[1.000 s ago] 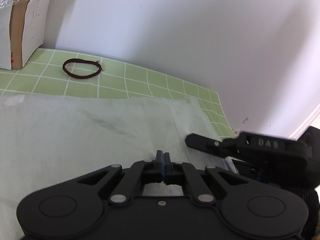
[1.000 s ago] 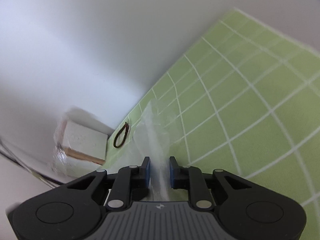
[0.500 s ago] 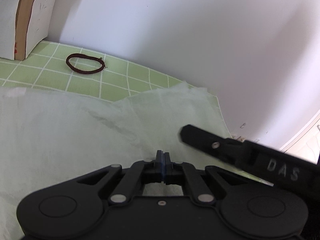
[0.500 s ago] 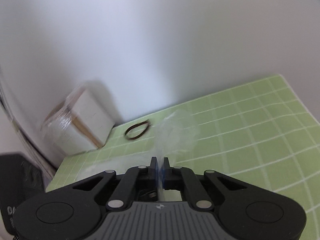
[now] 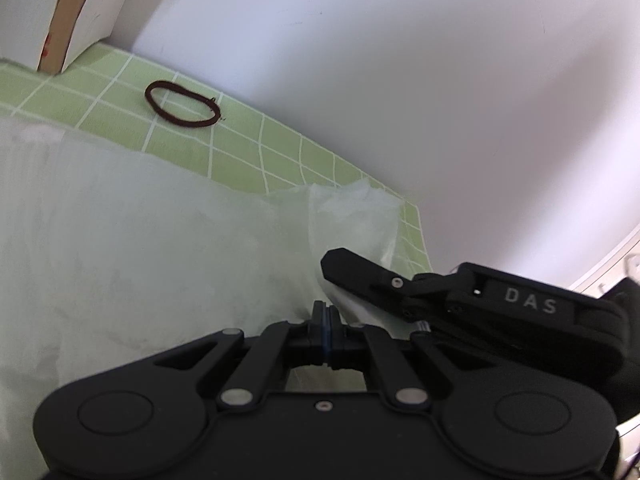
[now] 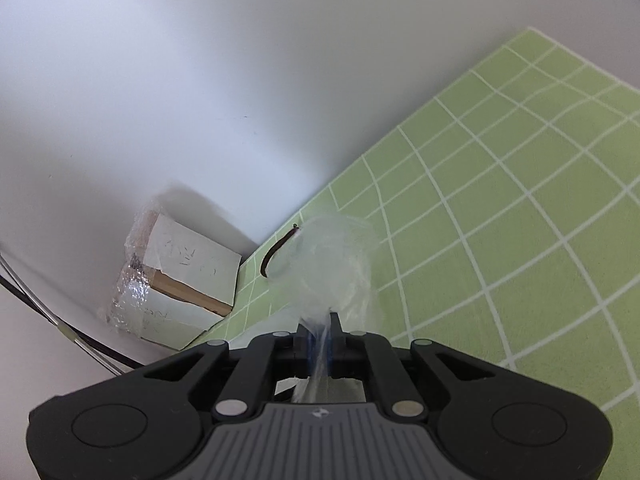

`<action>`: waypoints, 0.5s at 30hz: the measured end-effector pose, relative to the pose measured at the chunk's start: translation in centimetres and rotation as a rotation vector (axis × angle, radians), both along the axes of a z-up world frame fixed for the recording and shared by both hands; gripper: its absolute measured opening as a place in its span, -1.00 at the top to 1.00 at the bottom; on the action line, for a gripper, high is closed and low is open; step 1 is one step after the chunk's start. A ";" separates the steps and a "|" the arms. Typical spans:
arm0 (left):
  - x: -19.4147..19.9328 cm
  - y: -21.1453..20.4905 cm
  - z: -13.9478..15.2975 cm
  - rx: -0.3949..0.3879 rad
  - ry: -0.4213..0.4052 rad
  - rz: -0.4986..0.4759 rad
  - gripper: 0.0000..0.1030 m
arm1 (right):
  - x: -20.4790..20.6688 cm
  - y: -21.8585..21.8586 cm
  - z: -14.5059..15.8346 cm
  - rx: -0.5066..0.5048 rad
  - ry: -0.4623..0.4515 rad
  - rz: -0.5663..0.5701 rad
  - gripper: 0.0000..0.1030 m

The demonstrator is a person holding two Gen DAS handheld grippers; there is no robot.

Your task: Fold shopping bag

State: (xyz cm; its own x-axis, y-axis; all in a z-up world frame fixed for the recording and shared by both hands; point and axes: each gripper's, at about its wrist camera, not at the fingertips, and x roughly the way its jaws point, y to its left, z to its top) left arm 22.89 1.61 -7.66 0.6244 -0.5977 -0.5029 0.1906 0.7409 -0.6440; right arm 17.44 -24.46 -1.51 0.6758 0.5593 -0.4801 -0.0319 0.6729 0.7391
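The left hand-held gripper (image 5: pixel 325 312) pinches the translucent shopping bag (image 5: pixel 160 240) spread over the green tabletop (image 5: pixel 248 156). The right hand-held gripper (image 6: pixel 320 326) clamps a lifted bag corner just beside it.

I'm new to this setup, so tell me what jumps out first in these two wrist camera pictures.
The thin translucent shopping bag spreads over the green grid mat, and both the left gripper and right gripper are shut on it. Behind it, near the white wall, lie a dark hair tie and a taped white box.
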 end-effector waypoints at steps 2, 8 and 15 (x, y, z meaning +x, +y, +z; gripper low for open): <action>-0.4 0.4 0.1 0.006 0.002 -0.011 0.97 | 0.2 0.5 -0.3 -0.025 0.003 0.013 0.88; -2.8 3.4 2.0 0.050 -0.015 0.035 0.82 | 0.0 1.8 -1.1 -0.115 -0.020 0.047 0.94; -1.1 3.4 3.5 0.092 -0.050 0.054 0.40 | -0.3 2.9 -0.7 -0.209 -0.072 0.078 0.94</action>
State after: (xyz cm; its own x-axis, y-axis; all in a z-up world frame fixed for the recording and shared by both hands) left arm 21.80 4.98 -4.11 0.6800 -0.5158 -0.5211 0.1795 0.8062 -0.5638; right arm 17.14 -21.57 -2.26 0.6714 0.5046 -0.5427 -0.1375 0.8045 0.5779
